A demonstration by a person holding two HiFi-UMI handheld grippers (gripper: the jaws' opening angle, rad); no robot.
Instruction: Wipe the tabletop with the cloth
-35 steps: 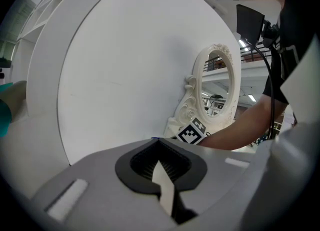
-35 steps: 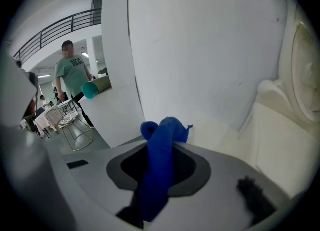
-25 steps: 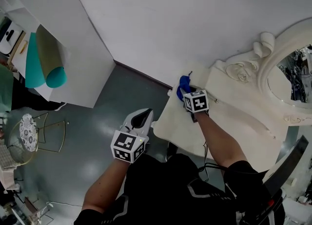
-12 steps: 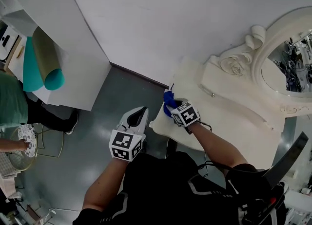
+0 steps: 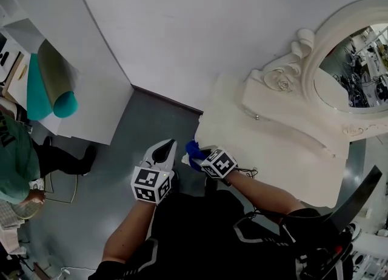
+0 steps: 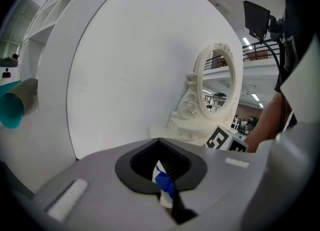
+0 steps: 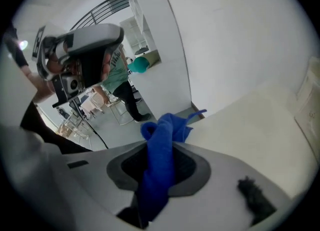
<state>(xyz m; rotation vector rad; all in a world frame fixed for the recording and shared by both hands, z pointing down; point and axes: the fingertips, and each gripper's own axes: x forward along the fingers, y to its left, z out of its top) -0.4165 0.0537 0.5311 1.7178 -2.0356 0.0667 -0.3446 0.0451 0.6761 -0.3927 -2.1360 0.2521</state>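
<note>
The right claw (image 5: 202, 156) has drawn the cloth (image 5: 193, 150) back along the left edge of the table (image 5: 273, 145), from the far end to the near left corner. The left claw (image 5: 169, 145) has stayed off the table, over the floor just beside that corner. Its jaws are pressed together on nothing; the blue sliver in its slit is probably the cloth beyond.

The right claw pinches the cloth mid-length, so one end bunches past the tips and the rest trails back between the jaws. The cloth is deep blue, plush and crumpled. It looks soft, limp and light, so it should drag easily, and a bite on a thick fold would hold best. Farther off, the cream tabletop lies bare, up to the ornate mirror (image 5: 348, 60) at its far edge.
</note>
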